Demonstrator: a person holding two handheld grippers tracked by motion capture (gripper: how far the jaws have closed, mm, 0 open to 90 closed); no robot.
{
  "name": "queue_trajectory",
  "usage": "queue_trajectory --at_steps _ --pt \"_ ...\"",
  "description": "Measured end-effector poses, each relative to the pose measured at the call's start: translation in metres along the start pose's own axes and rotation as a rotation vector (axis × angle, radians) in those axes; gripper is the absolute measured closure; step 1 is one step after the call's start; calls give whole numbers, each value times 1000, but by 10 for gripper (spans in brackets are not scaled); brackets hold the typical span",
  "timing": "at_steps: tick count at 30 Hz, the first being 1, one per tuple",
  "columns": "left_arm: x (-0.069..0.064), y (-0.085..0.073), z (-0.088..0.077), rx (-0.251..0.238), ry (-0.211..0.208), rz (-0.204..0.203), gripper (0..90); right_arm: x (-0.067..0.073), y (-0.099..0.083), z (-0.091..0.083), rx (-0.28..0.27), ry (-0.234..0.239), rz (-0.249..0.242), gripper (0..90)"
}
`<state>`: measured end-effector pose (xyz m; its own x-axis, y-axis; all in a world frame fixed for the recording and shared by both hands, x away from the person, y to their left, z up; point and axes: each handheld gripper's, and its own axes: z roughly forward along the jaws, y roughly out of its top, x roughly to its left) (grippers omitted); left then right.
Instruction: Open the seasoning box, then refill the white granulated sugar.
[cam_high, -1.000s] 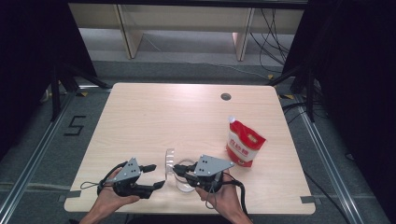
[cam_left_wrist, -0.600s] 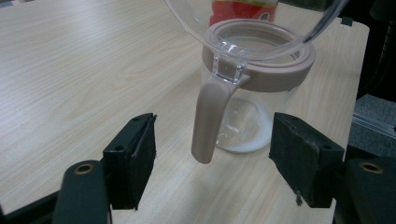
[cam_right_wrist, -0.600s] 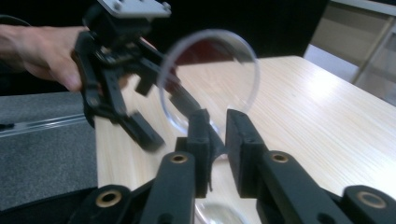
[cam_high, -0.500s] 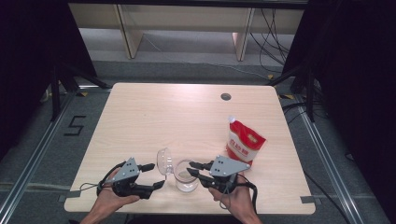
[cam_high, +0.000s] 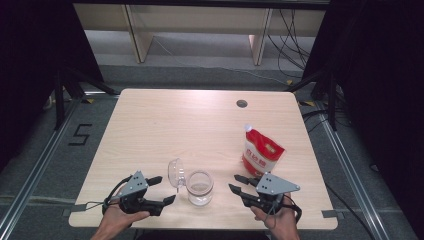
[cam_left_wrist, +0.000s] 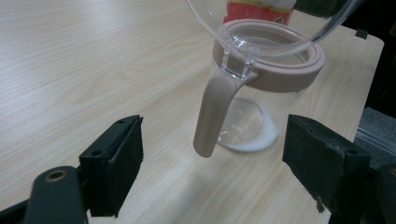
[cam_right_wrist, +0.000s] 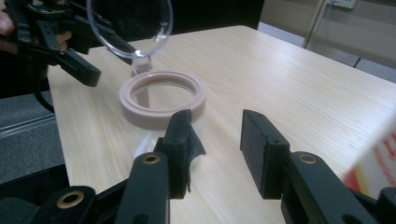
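A clear glass jar (cam_high: 200, 187) with a beige rim (cam_right_wrist: 161, 98) stands near the table's front edge. Its clear lid (cam_high: 176, 172) is flipped open towards the left. In the left gripper view the beige clasp (cam_left_wrist: 212, 114) hangs down from the rim. My left gripper (cam_high: 167, 189) sits just left of the jar; its jaws have just been opening and stand wide on either side of the clasp without touching it. My right gripper (cam_high: 233, 183) is a short way right of the jar, and its jaws have just been opening with nothing between them.
A red and white pouch (cam_high: 261, 156) stands upright behind my right gripper, close to the table's right side. A dark round hole (cam_high: 242, 103) sits at the back of the wooden table (cam_high: 165, 125). Dark stands and cables flank the table.
My right gripper has drawn away from the jar to the right and its jaws have parted. The lid has tipped further open. The left hand has kept still.
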<state>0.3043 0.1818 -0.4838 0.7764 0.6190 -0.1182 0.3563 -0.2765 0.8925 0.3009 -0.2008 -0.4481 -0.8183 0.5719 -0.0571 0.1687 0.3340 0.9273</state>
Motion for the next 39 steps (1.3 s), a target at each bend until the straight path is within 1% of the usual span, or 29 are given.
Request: queue_trajectory --at_steps 4,6,7,8,9,10,11,13,14,15,17,18,19,20,21,22,23,24,25,27,29,30,31,32,34,35,36,38,39 --pt "-4 -1 0 12 7 -8 198 -7 -6 -9 -4 -36 9 602" --pt "-5 -1 -1 5 -3 -13 198 -9 -10 -13 6 -37 21 583" --pt "-5 0 -1 2 -9 7 197 -10 -12 -16 7 -50 30 572" --pt "-7 -1 -2 3 -4 -18 196 -11 -14 -18 12 -56 43 556" --pt "-8 -1 -2 -4 -6 -23 194 -12 -17 -20 21 -61 41 543" --pt "-10 0 -2 -5 -7 -24 191 -13 -20 -25 34 -78 67 526" --pt "-10 0 -3 3 -7 -20 188 -17 -23 -26 23 -87 51 513" --pt "-10 0 -3 2 -7 5 184 -20 -29 -31 32 -95 76 481" --pt "-11 -1 -2 0 -12 -20 181 -21 -31 -33 29 -114 76 464" --pt "-12 -1 -2 6 -5 -16 177 -23 -33 -35 37 -114 75 443" --pt "-12 -1 -1 2 -17 -18 175 -23 -36 -40 49 -132 106 409" --pt "-12 -1 -2 5 -17 -10 173 -26 -38 -42 37 -140 99 383" --pt "-13 -1 -3 9 -10 -17 173 -27 -40 -44 55 -152 111 356" --pt "-13 0 -2 -2 -17 -22 172 -28 -41 -46 59 -159 143 340" --pt "-12 0 -3 1 -22 6 173 -30 -42 -47 59 -170 147 325" --pt "-12 0 -3 1 -21 3 172 -34 -43 -48 51 -193 134 311" --pt "-12 0 -3 -2 -21 0 172 -34 -44 -49 59 -192 155 302" --pt "-14 0 -3 1 -16 -22 172 -38 -45 -51 61 -210 151 293" --pt "-14 0 -3 1 -15 -20 172 -39 -47 -51 63 -211 182 286" --pt "-14 1 -4 6 -9 6 173 -42 -48 -52 64 -227 187 255" --pt "-14 1 -4 3 -11 6 172 -46 -50 -53 57 -241 197 244" --pt "-14 1 -4 8 -10 10 172 -45 -50 -54 59 -248 221 235" --pt "-14 0 -3 8 -18 7 172 -50 -51 -54 57 -256 188 217" --pt "-16 -1 -3 12 -14 -15 173 -51 -51 -53 54 -253 198 206" --pt "-16 -1 -4 10 -17 -17 172 -52 -52 -54 67 -266 221 201" --pt "-16 -1 -4 10 -18 -18 172 -54 -53 -53 67 -263 212 192" --pt "-16 -2 -4 13 -18 -15 172 -57 -54 -52 71 -258 183 186" --pt "-17 -1 -5 13 -14 -11 172 -56 -54 -51 85 -268 214 183" --pt "-16 -1 -5 13 -19 12 172 -57 -54 -50 80 -263 212 181"
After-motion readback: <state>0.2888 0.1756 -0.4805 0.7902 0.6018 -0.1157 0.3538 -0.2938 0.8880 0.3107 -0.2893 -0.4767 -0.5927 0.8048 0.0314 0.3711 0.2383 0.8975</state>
